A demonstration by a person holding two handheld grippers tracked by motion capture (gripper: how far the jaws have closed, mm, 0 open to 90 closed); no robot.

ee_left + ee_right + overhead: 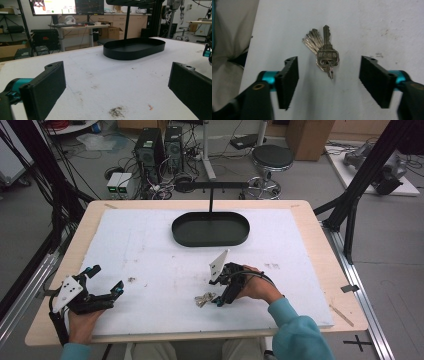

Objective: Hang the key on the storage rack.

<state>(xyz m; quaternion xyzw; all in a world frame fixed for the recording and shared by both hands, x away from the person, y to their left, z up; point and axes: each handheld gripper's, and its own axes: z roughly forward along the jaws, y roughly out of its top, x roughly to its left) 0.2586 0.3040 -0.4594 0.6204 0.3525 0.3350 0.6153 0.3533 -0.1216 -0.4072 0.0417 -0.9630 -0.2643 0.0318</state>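
White foam sheet [150, 250] covers a wooden table [320, 235] in a cable-strewn lab. Silver keys [324, 53] lie near its front edge between the wide-open right gripper [329, 80]; the left gripper [112, 85] gapes empty.

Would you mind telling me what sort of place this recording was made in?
Most likely a robotics or data-collection lab. Desktop computer towers stand on the floor among loose cables, monitors sit on a desk behind the table, and the white-covered work table stands inside a black frame.

Stool [272, 159], PC towers [159, 147] on floor behind table.
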